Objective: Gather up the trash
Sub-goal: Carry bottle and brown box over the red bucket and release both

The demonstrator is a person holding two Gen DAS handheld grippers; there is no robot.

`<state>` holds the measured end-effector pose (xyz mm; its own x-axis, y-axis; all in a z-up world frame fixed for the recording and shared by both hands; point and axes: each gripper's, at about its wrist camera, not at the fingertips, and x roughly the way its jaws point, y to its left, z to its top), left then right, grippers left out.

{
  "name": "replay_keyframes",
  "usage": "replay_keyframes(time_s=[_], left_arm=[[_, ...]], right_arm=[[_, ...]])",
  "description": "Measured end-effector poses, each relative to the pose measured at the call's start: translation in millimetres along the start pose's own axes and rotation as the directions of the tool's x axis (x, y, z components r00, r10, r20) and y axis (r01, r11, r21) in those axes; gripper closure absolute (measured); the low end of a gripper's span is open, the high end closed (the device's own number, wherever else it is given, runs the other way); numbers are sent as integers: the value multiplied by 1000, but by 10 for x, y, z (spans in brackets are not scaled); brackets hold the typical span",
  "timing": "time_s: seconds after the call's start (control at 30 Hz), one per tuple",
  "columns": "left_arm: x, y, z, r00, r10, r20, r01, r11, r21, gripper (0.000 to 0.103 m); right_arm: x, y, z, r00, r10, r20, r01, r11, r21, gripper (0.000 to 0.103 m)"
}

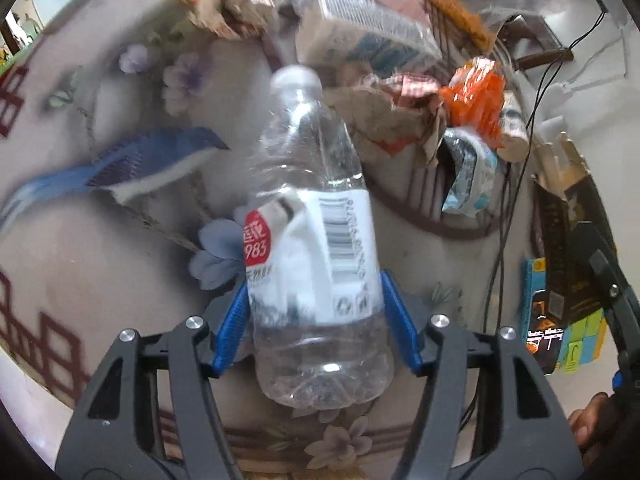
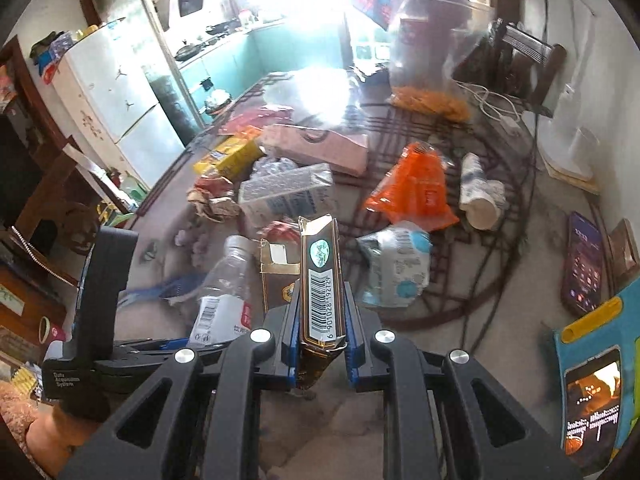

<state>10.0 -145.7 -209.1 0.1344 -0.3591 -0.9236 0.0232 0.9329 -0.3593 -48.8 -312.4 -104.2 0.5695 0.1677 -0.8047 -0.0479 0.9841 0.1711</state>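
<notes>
A: Left gripper (image 1: 316,320): jaws clamped on the clear plastic bottle (image 1: 316,248) at its label; cap points away, above the floral tabletop (image 1: 80,248).

B: Right gripper (image 2: 320,336): jaws clenched on a dark, gold-edged carton (image 2: 320,276), barcode up.

A: Beyond: orange wrapper (image 2: 412,192), milk carton (image 2: 284,192), crumpled paper (image 2: 212,200), well apart from both grippers.

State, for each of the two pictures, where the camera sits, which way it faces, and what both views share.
Left wrist: on the left gripper, facing forward and down at the table; it grips a clear bottle.
Right wrist: on the right gripper, facing across the table toward a kitchen; it grips a dark carton.
Shared: bottle, orange wrapper, milk carton.
</notes>
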Motion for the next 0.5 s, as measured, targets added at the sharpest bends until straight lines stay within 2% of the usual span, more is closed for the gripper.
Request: replay_keyframes(time_s=[0.13,0.3,0.4,0.5], left_arm=[[-365,92,17,997,-2,71,0,999,33,44],[-807,268,15,982,2,191,-9,999,37,45],[-1020,358,24,965,16,261,-28,999,44,45],[-1254,480,15,934,55,352,-78,996,52,45]], right_arm=[[-37,159,79,999,31,20,-31,999,-17,86],[-41,437,186,997,73,33,-71,996,-58,86],[-19,602,225,995,96,36,-93,992,-82,86],[-18,737,262,993,113,45,-108,990,-95,86]])
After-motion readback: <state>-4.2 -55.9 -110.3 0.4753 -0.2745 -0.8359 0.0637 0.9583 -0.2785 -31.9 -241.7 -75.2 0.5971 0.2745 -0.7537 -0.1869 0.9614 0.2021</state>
